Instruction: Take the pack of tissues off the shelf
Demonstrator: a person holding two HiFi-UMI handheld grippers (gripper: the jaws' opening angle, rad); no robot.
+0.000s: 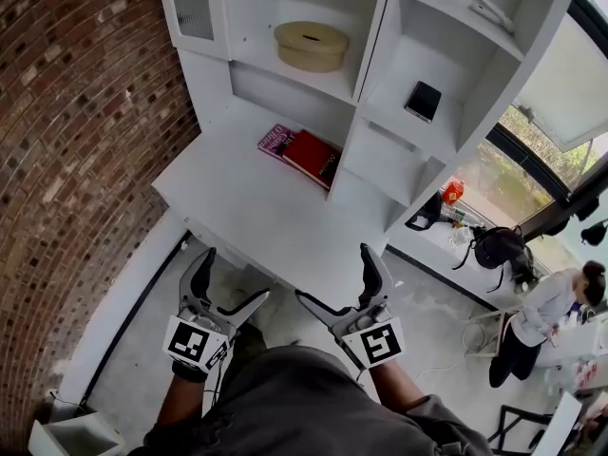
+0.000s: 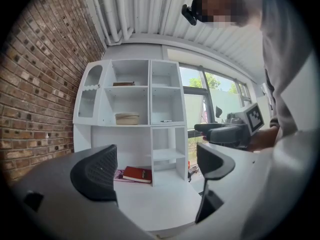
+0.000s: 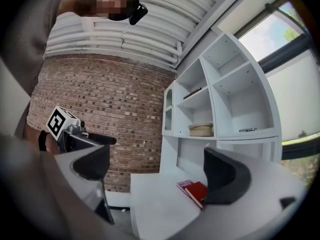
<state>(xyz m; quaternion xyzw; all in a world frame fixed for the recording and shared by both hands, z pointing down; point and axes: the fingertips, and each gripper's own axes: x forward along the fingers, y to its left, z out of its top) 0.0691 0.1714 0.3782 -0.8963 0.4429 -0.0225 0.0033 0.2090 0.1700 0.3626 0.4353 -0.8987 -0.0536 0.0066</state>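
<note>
A beige oval box (image 1: 311, 46) with a slot in its lid stands on a middle shelf of the white shelf unit (image 1: 380, 60); it also shows as the beige box (image 2: 127, 118) and the beige box (image 3: 201, 129) in the two gripper views. A small white object (image 1: 491, 10) lies on the top right shelf; I cannot tell what it is. My left gripper (image 1: 231, 275) (image 2: 155, 169) and right gripper (image 1: 334, 274) (image 3: 155, 176) are both open and empty. They hang side by side in front of the desk's near edge, well short of the shelves.
A red book (image 1: 312, 157) and a magenta one (image 1: 275, 141) lie on the white desk (image 1: 237, 207) under the shelves. A dark flat item (image 1: 423, 101) sits in a right compartment. A brick wall (image 1: 66, 131) runs along the left. A person (image 1: 541, 316) stands far right.
</note>
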